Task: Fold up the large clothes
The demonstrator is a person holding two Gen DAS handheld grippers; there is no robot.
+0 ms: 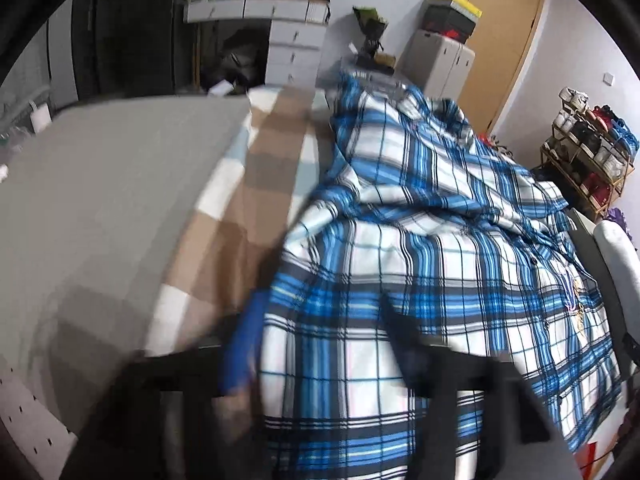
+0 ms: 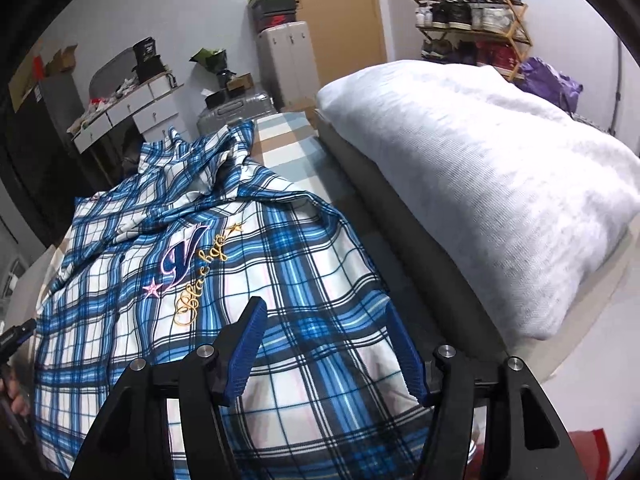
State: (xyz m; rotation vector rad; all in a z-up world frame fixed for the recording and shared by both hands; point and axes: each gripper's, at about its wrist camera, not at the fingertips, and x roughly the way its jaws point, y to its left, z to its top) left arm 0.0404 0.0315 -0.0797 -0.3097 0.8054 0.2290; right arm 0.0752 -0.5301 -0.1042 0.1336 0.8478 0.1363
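A blue-and-white plaid shirt lies spread on the bed, collar end far away. Its embroidered chest logo shows in the right wrist view. My left gripper hovers at the shirt's near left edge, blurred. Its blue left finger is just off the cloth and its dark right finger is over it, jaws wide and open. My right gripper stands open over the near right part of the shirt. Plaid cloth lies between its blue pads, which do not press it.
The checked bedsheet and a grey cover lie left of the shirt. A thick white pillow lies to its right. Beyond the bed stand a silver suitcase, drawers, a shoe rack and a wooden door.
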